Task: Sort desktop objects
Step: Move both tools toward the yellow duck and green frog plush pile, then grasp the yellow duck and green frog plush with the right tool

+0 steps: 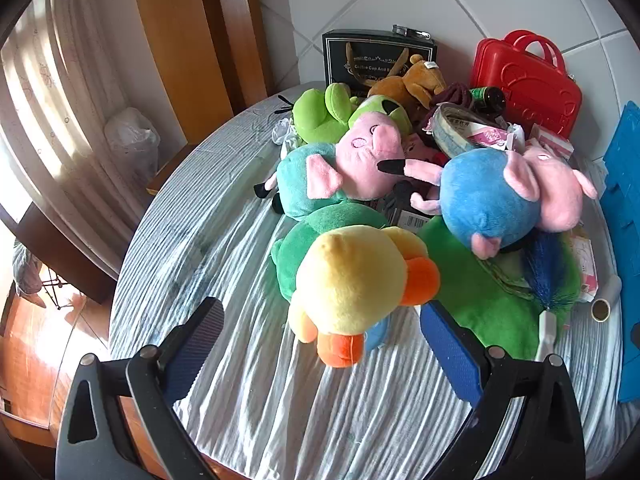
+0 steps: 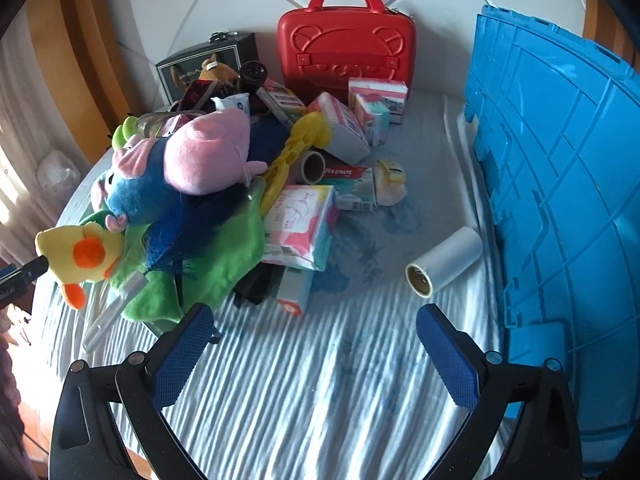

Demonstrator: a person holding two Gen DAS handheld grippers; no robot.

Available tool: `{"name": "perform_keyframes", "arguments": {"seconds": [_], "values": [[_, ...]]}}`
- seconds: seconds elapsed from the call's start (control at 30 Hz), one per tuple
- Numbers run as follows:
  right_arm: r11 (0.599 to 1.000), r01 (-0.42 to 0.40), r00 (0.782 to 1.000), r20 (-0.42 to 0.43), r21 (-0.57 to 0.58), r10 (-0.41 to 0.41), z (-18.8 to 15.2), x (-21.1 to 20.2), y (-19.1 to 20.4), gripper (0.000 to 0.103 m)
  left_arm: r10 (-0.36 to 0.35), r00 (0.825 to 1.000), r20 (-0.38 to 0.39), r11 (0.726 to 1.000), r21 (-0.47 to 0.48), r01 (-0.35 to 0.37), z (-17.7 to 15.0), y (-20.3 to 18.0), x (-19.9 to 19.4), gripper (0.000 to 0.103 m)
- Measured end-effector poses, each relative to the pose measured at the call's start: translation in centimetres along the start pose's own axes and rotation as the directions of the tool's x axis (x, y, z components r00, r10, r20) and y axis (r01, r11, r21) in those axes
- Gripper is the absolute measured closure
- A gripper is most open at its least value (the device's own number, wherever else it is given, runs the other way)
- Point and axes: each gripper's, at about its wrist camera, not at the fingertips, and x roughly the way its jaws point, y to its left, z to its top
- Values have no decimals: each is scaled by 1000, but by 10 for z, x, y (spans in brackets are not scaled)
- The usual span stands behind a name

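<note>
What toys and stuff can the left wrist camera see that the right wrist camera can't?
Only the left wrist view shows the pig plush in teal, the lime green frog plush and the open left claw around the duck.

Only the right wrist view shows the Tylenol box, the yellow plastic chain and the open, empty right claw.

Both show the yellow duck plush, the red case, the blue crate and the white roll.

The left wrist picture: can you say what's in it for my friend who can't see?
The open left gripper reaches toward a yellow duck plush at the front of a heap of soft toys on a striped cloth. Behind the duck lie two pink pig plushes, a green frog plush and a red case.
</note>
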Motion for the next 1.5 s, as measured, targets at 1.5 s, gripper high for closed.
{"name": "perform_keyframes", "arguments": {"seconds": [1.5], "values": [[891,-390,906,-273,-232,325,0,123,312,17,-172,959,-227,985,-21,171,-53,135,89,1]]}}
